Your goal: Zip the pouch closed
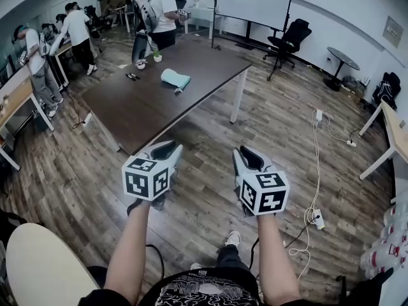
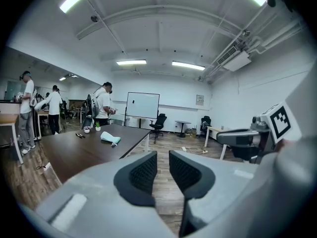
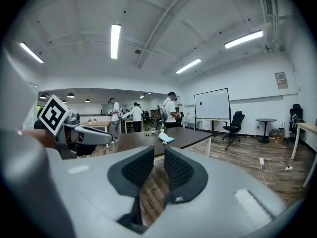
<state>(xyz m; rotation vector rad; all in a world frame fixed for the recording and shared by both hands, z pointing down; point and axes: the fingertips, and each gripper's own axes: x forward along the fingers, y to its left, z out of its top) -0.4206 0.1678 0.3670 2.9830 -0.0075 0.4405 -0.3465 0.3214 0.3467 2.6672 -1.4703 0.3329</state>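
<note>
Pouch [image 1: 175, 78] lies on the desk [image 1: 140, 113], well ahead of both jaws.
Left gripper [image 1: 167, 150] and right gripper [image 1: 250, 158]: jaws slightly apart, nothing between.

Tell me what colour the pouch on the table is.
Light teal. The pouch shows best in the head view.

Counter [image 1: 137, 110]: near half bare, free to approach. Floor [image 1: 210, 190] before it open. Obstacles: pouch [image 1: 174, 78] mid-top; pens [image 1: 132, 76] and small pot [image 1: 157, 57] beyond; person [image 1: 160, 8] at far end.
</note>
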